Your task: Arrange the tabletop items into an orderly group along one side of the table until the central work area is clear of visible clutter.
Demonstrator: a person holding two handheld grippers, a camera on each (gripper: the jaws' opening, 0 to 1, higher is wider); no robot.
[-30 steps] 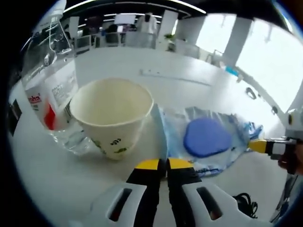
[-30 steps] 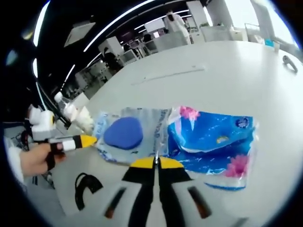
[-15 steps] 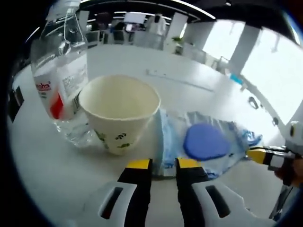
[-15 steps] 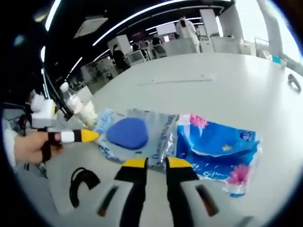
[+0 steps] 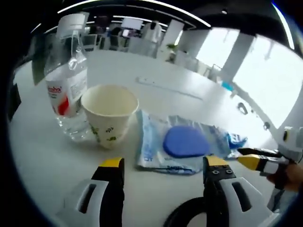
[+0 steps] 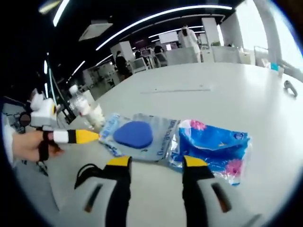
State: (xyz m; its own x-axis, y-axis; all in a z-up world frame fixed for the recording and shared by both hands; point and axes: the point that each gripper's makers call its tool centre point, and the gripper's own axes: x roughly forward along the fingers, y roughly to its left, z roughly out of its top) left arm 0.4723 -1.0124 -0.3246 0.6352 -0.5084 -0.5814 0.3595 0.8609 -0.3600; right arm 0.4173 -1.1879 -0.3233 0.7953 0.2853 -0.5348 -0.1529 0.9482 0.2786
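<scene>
Both grippers (image 5: pixel 161 163) (image 6: pixel 156 161) wide open, level.

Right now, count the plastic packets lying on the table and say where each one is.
2. The clear packet with the blue pad lies beside the paper cup; the blue tissue packet lies against its far side from the cup. None seems hidden.

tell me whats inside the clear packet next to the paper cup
Inside the clear packet lies a blue rounded pad, beside the paper cup. Anything beneath the pad is covered.
</scene>
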